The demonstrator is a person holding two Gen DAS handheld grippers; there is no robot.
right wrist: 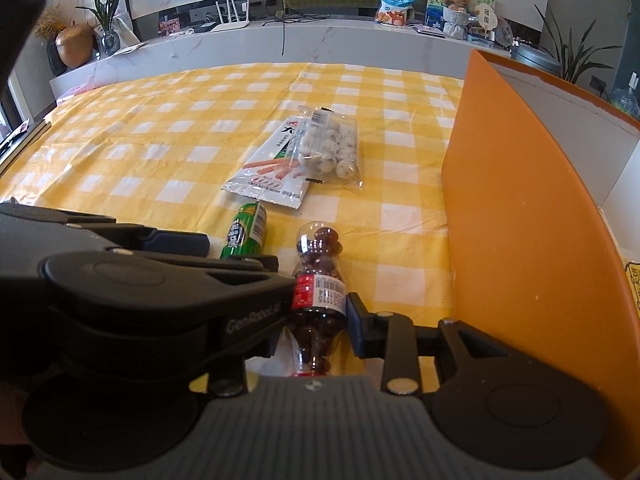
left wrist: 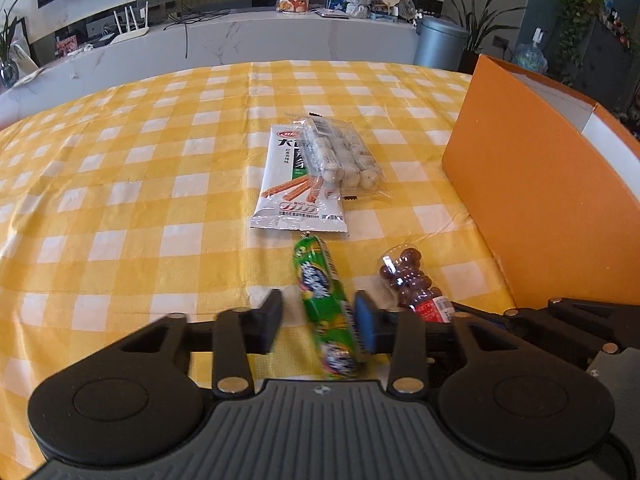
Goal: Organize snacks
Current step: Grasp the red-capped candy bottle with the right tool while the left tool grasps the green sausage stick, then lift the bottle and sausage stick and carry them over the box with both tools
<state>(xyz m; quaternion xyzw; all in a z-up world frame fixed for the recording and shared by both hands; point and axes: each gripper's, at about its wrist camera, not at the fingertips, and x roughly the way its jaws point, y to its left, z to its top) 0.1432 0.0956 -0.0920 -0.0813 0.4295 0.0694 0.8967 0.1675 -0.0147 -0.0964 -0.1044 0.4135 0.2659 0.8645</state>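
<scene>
Left wrist view: the left tongs (left wrist: 316, 326) grip a green sausage stick (left wrist: 324, 308) lying on the checkered desk (left wrist: 120, 184), its long axis pointing away. The right tongs (right wrist: 316, 316) clamp a candy bottle (right wrist: 318, 280), cap nearest the camera, beside the orange box (right wrist: 520, 240).

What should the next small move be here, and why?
Probably lift both snacks and carry them toward the orange box. The left gripper has the green sausage stick between its fingers, the right gripper is closed on the small candy bottle, and both items still look low on the tablecloth.
</scene>
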